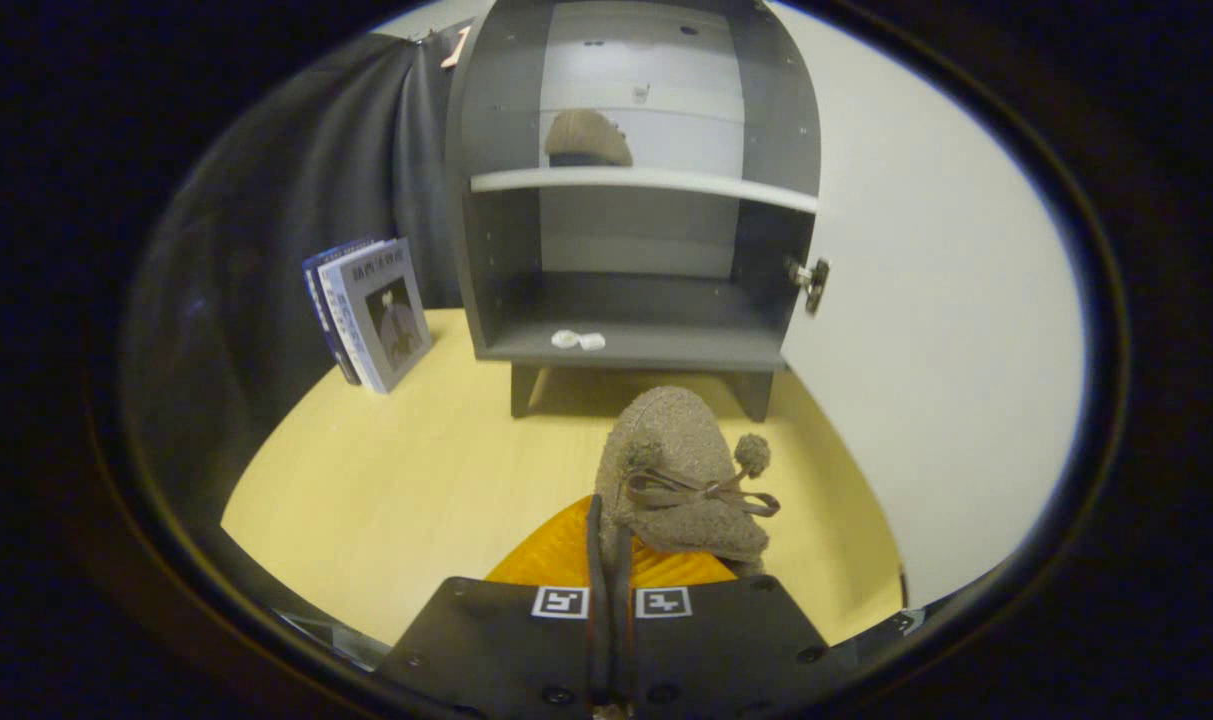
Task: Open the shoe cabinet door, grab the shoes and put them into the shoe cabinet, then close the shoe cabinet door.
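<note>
Gripper view has the tool (611, 545) clenched, its fingers pinched on the heel edge of a fuzzy shoe (681, 470) carried above the table (396, 480), with the open shoe cabinet (636, 200) ahead at 12 o'clock. Its door (926, 330) is swung wide at 3 o'clock, and another shoe (586, 138) sits on the upper shelf. Judging by this, the carry step is in hand; next comes pushing forward into a compartment and releasing.

The shoe (684, 470) near the surface's front edge covers part of the cabinet's (486, 260) right leg. Its heel sinks behind the tool (611, 560), whose fingers meet on the rim. Two small white bits (577, 340) on the bottom shelf are too small to identify.
</note>
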`<state>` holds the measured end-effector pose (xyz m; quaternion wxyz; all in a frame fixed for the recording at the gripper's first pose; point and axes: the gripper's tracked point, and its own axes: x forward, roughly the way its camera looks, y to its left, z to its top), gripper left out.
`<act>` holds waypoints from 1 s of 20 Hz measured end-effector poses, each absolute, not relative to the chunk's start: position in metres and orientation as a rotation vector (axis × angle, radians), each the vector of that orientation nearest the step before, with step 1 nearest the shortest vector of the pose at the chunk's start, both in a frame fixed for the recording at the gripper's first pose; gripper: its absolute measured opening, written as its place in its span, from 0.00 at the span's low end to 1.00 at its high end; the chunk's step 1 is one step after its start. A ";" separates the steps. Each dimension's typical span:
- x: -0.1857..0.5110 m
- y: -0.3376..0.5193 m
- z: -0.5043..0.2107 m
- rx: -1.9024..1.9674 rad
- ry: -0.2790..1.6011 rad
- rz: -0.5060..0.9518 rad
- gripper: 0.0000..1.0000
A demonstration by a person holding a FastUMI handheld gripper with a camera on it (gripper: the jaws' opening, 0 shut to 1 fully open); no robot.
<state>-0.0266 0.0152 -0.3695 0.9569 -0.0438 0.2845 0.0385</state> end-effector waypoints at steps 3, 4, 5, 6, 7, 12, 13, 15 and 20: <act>-0.016 0.020 -0.310 -0.120 0.515 0.044 0.03; -0.011 0.023 -0.293 -0.126 0.491 0.036 0.03; -0.006 0.027 -0.278 -0.124 0.471 0.035 0.03; -0.002 0.031 -0.265 -0.123 0.452 0.033 0.03; 0.003 0.031 -0.256 -0.126 0.445 0.030 0.03; 0.039 0.035 -0.215 -0.130 0.396 0.039 0.03; 0.048 0.033 -0.208 -0.125 0.385 0.040 0.03; 0.070 0.029 -0.191 -0.110 0.358 0.040 0.03; 0.133 0.020 -0.159 -0.112 0.301 0.048 0.03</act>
